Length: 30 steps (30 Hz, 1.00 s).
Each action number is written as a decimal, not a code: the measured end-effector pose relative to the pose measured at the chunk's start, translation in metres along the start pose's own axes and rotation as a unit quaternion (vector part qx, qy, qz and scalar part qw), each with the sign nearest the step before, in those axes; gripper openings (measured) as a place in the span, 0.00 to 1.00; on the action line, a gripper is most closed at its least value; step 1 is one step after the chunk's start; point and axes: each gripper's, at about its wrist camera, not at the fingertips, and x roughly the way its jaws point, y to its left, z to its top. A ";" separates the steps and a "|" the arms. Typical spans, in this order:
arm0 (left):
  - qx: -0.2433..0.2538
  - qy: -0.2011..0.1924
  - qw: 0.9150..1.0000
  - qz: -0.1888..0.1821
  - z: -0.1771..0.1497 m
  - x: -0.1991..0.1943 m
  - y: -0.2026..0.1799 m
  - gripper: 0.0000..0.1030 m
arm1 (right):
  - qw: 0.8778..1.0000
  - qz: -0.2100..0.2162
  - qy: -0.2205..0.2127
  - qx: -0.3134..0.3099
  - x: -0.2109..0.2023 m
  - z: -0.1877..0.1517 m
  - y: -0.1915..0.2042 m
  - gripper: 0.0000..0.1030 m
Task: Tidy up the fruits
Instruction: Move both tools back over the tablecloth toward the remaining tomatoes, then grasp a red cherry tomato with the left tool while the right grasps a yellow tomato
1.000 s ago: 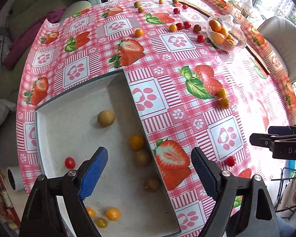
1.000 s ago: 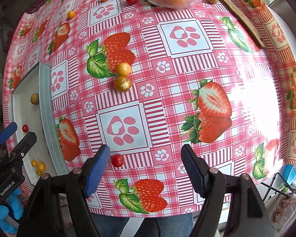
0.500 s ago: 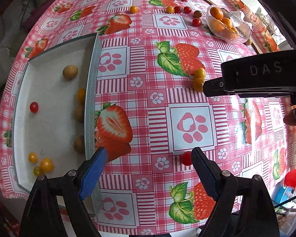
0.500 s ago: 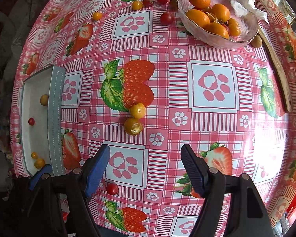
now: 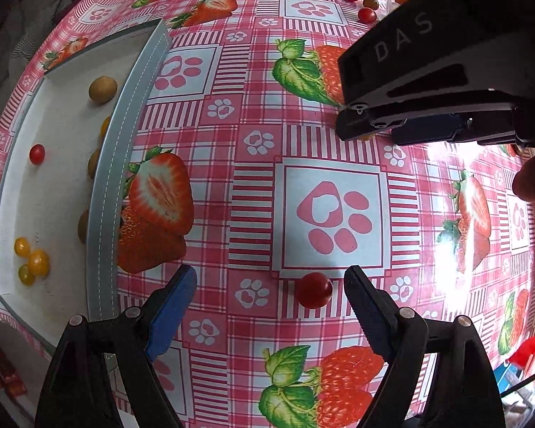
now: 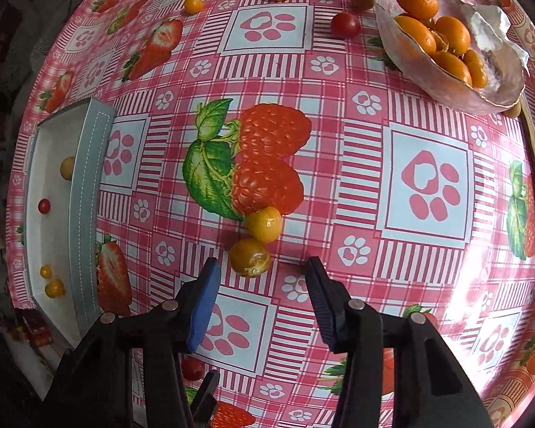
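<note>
My left gripper (image 5: 271,285) is open and empty, just above the tablecloth. A red cherry tomato (image 5: 314,290) lies between its fingertips, close to the right one. My right gripper (image 6: 262,278) is open and empty. Two yellow-orange fruits (image 6: 250,257) (image 6: 264,224) lie just ahead of it, the nearer one at the mouth of its jaws. The grey-rimmed white tray (image 5: 105,192) at the left holds several small fruits: a red tomato (image 5: 37,153), a brown one (image 5: 103,88) and yellow ones (image 5: 37,262). It also shows in the right wrist view (image 6: 83,214).
A glass bowl (image 6: 495,96) of orange kumquats stands at the far right. Loose red and yellow tomatoes (image 6: 345,25) lie along the far side of the strawberry-print tablecloth. The right gripper's body (image 5: 428,82) hangs over the table in the left wrist view.
Both grippers have moved forward and lower over the table. The red tomato now sits between the left fingertips. The two yellow fruits are now right before the right gripper.
</note>
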 end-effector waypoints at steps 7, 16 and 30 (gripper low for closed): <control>0.021 -0.015 1.000 -0.012 0.000 -0.006 -0.022 0.32 | 1.000 0.005 0.001 -0.011 0.003 0.005 0.009 0.24; -0.009 0.012 0.997 -0.082 -0.001 -0.019 -0.009 0.17 | 1.000 0.023 -0.006 0.011 -0.031 -0.018 -0.025 0.24; 0.002 -0.004 0.995 -0.098 0.008 -0.081 0.017 0.17 | 0.998 0.033 -0.026 0.038 -0.089 -0.052 -0.060 0.24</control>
